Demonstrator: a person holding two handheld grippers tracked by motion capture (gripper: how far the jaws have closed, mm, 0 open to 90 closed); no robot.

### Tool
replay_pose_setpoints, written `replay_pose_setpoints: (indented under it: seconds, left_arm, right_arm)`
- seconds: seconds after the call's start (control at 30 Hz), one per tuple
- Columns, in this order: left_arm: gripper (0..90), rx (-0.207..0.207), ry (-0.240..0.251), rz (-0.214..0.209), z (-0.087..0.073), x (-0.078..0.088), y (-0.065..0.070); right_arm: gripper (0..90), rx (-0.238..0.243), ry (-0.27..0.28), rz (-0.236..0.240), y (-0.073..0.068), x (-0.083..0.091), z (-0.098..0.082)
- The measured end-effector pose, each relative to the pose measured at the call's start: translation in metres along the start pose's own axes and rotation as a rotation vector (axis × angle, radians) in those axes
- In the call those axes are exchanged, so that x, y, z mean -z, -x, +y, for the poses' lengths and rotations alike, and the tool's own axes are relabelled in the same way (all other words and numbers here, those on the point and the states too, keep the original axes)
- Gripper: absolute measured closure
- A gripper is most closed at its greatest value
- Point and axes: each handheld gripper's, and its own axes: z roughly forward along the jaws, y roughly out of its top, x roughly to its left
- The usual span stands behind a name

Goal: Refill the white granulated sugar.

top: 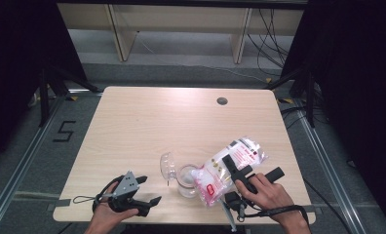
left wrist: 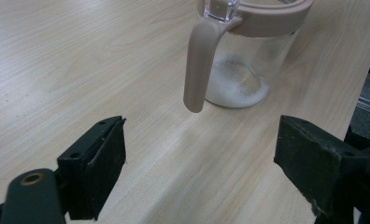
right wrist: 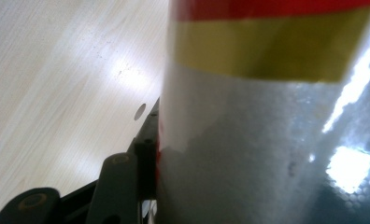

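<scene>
Clamping a tilted bag over the jar, the right gripper holds; left gripper open.

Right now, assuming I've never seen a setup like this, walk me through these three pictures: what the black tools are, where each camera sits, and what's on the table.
There is no robot here. A person holds a two-jawed tool in each hand. The high view looks down on a wooden table, with the forearms coming in from the bottom. The other two pictures come from cameras riding on the tools, looking along their black jaws.

The left hand-held gripper hovers open and holds nothing. Its own view shows a clear jar with a beige rim and handle and a little white powder at the bottom.

The right hand-held gripper is clamped on a plastic bag of white grains with red print. The bag is tilted with its lower end at the jar's mouth, which looks like pouring. In its own view the bag sits right against the lens.

The jar's clear lid is flipped open to the left.
</scene>
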Motion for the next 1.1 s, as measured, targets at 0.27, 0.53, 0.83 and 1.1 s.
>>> replay_pose_setpoints:
  seconds: [0.27, 0.53, 0.83, 1.1]
  left_arm:
    - [16.0, -0.014, -0.003, -0.003, 0.0007, 0.0, 0.0]
    - [16.1, -0.02, -0.01, 0.001, 0.0012, -0.0007, 0.0002]
    - [16.0, -0.01, -0.01, 0.002, 0.001, -0.0009, 0.0005]
    - [16.1, -0.002, -0.001, -0.003, 0.001, -0.0014, 0.0007]
  right_arm:
    - [55.1, 0.0, 0.0, -0.001, 0.0011, 0.0016, 0.0003]
    - [55.4, 0.004, -0.003, -0.006, 0.0016, 0.0027, -0.0005]
    - [55.8, 0.001, -0.009, -0.008, 0.0017, 0.0037, -0.0017]
    - [56.2, -0.007, -0.021, -0.01, 0.0008, 0.0048, -0.0016]
